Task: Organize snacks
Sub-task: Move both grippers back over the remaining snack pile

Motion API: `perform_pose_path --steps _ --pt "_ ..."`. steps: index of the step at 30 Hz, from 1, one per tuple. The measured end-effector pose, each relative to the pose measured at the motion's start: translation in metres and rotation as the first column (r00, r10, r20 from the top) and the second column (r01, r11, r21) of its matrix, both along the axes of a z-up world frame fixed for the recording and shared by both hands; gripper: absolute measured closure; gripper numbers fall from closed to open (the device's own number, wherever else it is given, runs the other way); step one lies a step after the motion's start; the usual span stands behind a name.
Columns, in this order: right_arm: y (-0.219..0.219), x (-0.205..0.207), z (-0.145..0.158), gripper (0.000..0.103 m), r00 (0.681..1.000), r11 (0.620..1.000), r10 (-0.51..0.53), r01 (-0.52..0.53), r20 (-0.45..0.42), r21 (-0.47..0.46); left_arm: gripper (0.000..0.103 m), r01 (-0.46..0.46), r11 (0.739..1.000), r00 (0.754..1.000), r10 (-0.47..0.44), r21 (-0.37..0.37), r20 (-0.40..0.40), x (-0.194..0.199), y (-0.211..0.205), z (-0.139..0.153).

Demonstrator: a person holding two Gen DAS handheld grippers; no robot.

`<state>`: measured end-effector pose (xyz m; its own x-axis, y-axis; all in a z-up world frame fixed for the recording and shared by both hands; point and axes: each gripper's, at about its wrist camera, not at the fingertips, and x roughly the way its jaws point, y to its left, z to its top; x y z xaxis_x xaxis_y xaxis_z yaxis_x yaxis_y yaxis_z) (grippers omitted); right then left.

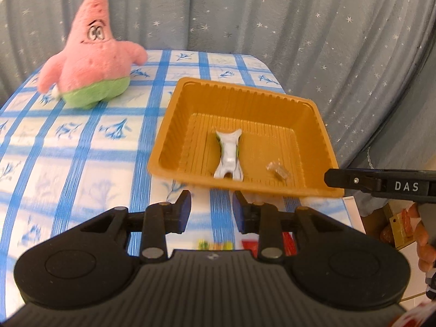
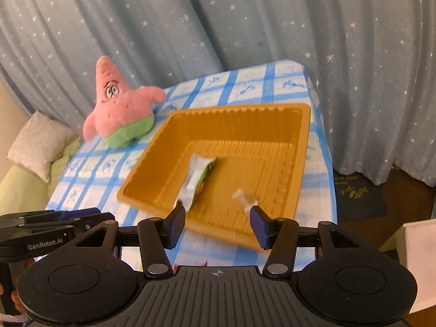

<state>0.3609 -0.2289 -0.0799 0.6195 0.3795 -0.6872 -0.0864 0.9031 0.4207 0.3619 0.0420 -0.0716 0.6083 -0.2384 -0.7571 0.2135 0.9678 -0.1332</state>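
Now left tool [image 1: 212, 209] narrowly parted, empty, right tool [image 2: 217, 223] wider, empty, above orange tray [image 2: 302, 147]

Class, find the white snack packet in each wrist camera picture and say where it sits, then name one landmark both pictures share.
Left wrist: white snack packet lies mid-floor in the orange tray, centre of picture.
Right wrist: the packet lies toward the tray's left side, just above the left finger.
Shared landmark: pink star plush, left of the tray.
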Motion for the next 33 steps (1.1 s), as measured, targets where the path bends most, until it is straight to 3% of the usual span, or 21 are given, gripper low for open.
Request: perform_pose_path --steps 17,33 --pt "0.01 -0.074 -0.006 0.05 0.985 0.986 0.164 -0.164 -0.048 -0.006 0.074 -0.124 0.992 0.992 0.125 0.035 -0.034 -0.108 0.012 -0.007" --pt "0.03 -0.106 -0.026 0.05 0.955 0.959 0.281 -0.283 -0.098 -0.009 0.074 -0.152 0.986 0.984 0.158 0.072 -0.085 -0.159 0.007 -0.033"
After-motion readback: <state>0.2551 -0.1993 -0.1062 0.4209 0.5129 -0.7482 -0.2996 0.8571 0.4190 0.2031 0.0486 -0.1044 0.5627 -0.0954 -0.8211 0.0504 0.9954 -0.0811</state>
